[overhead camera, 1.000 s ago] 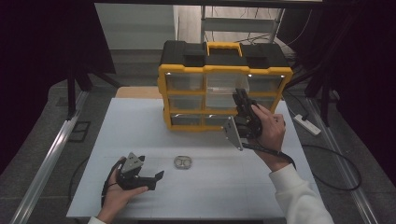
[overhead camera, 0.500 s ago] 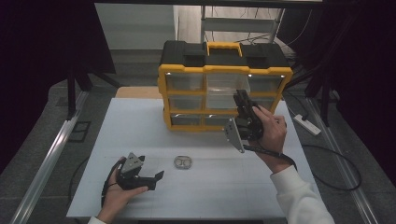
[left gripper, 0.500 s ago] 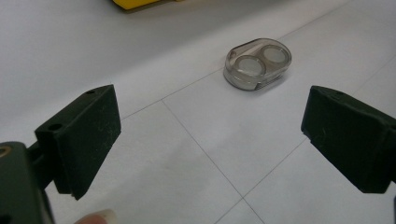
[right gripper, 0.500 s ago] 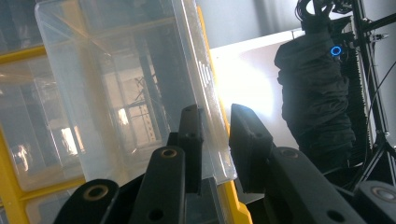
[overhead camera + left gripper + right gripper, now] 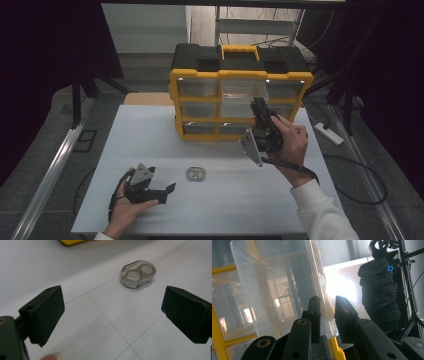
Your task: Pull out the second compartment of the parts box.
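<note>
From the high view, a yellow and black organizer [image 5: 240,90] with clear drawers stands at the far side of the white table [image 5: 150,130]. The right gripper [image 5: 258,107] is raised in front of the organizer's right half, its jaws pointing up and away at the clear drawer [image 5: 243,91] in the middle of the top row, which sticks out from the front. The left gripper [image 5: 162,192] lies low over the near left part of the table, its jaws pointing right with a wide gap between them. A small clear case [image 5: 196,173] with two round parts lies flat on the table just to the right of and beyond the left gripper, well apart from the organizer. In the left gripper view, the left gripper [image 5: 112,315] has its two black jaws spread wide with nothing between them, and the clear case [image 5: 138,273] rests on the table ahead of them, untouched. In the right gripper view, the right gripper [image 5: 327,317] has its jaws narrowed around the front wall of the clear drawer [image 5: 279,290], one jaw on each side of the thin plastic; the left jaw lies against it, while a slim gap shows at the right one, so I cannot tell whether the grip is firm.
</note>
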Action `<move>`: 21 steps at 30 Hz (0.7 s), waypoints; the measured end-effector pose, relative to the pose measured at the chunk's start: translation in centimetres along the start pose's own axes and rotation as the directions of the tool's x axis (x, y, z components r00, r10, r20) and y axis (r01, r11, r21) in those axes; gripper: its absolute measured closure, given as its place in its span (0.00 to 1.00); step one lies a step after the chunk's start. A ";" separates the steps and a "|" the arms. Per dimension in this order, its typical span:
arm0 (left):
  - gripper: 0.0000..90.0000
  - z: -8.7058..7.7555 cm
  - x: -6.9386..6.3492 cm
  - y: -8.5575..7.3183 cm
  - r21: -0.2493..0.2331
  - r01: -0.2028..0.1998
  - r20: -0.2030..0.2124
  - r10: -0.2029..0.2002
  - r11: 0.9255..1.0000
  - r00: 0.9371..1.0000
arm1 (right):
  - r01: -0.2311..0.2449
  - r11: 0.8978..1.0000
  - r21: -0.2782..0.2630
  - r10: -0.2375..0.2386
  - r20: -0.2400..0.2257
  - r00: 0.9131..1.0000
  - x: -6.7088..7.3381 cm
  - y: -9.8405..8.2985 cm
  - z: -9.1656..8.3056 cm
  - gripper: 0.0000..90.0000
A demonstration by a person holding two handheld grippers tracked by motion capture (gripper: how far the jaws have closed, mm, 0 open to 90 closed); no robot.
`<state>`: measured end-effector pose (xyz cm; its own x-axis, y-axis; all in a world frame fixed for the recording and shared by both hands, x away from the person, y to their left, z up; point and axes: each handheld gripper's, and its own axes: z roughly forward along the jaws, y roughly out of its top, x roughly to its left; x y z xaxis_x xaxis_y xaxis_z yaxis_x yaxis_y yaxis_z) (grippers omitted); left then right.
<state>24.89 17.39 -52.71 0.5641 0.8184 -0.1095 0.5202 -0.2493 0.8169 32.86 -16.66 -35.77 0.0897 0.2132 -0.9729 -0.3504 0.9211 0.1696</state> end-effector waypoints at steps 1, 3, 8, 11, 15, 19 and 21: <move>0.06 0.0 0.0 0.0 0.000 0.000 0.000 0.000 1.000 1.000 | 0.001 1.000 0.000 -0.001 0.003 1.000 0.0 0.0 0.0 0.83; 0.06 0.0 0.0 0.0 0.000 0.001 0.000 -0.001 1.000 1.000 | 0.002 1.000 -0.001 -0.002 0.002 1.000 0.0 0.0 0.0 0.83; 0.06 0.0 0.0 0.0 0.000 0.000 0.000 0.000 1.000 1.000 | 0.005 1.000 0.001 -0.005 -0.003 1.000 0.0 0.0 -0.1 0.83; 0.06 0.0 0.0 0.0 0.000 0.000 0.000 0.000 1.000 1.000 | 0.009 1.000 0.002 -0.009 -0.005 1.000 0.0 0.0 -0.2 0.83; 0.06 0.0 0.0 0.0 -0.001 0.002 -0.001 -0.002 1.000 1.000 | 0.005 1.000 -0.001 -0.005 -0.004 1.000 0.0 0.0 -0.3 0.83; 0.06 0.0 0.0 0.0 0.000 0.001 0.000 -0.001 1.000 1.000 | 0.007 1.000 -0.007 -0.006 0.002 1.000 0.1 0.0 -0.5 0.83; 0.06 0.0 0.0 0.0 0.000 0.001 0.000 -0.001 1.000 1.000 | 0.009 1.000 -0.006 -0.009 -0.002 1.000 0.1 0.0 -0.6 0.83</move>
<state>24.89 17.37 -52.70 0.5634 0.8188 -0.1104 0.5207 -0.2482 0.8169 32.33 -16.84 -35.97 0.0916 0.2042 -0.9746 -0.3556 0.9209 0.1595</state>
